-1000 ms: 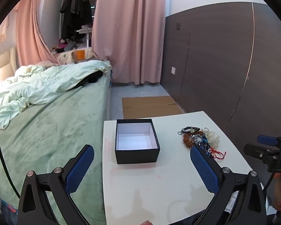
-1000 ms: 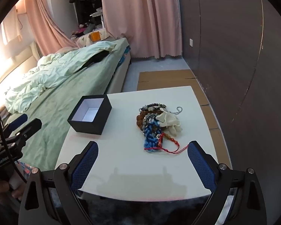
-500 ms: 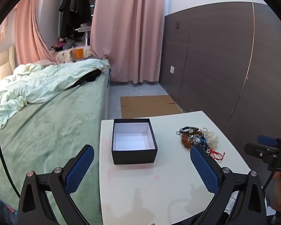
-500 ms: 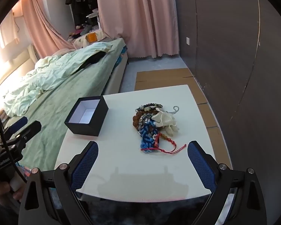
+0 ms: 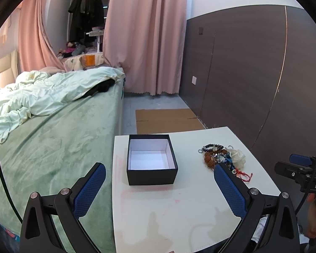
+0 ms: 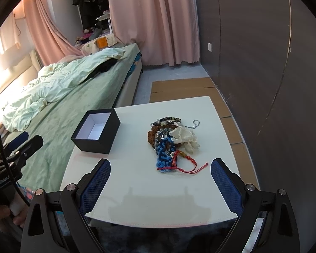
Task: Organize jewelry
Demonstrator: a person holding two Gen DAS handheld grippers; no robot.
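An open black box (image 5: 151,160) (image 6: 97,130) with a white inside stands empty on the left part of a small white table (image 5: 179,206) (image 6: 153,189). A heap of jewelry (image 5: 221,156) (image 6: 170,141) lies to its right: bead bracelets, a blue chain, a red cord bracelet (image 6: 185,164) and a white fabric flower (image 6: 185,137). My left gripper (image 5: 158,187) is open, held above the table's near edge in front of the box. My right gripper (image 6: 161,179) is open too, just short of the red cord, nothing between its fingers.
A bed with a green cover (image 5: 42,143) runs along the table's left side. A dark panelled wall (image 5: 252,73) stands to the right. Flattened cardboard (image 5: 168,120) lies on the floor beyond the table, before pink curtains (image 5: 145,38). A hand (image 6: 8,213) holds the left gripper.
Both views have crept a little closer to the table; the box and the jewelry heap sit slightly lower and larger in view. Both grippers stayed open and nothing on the table moved.
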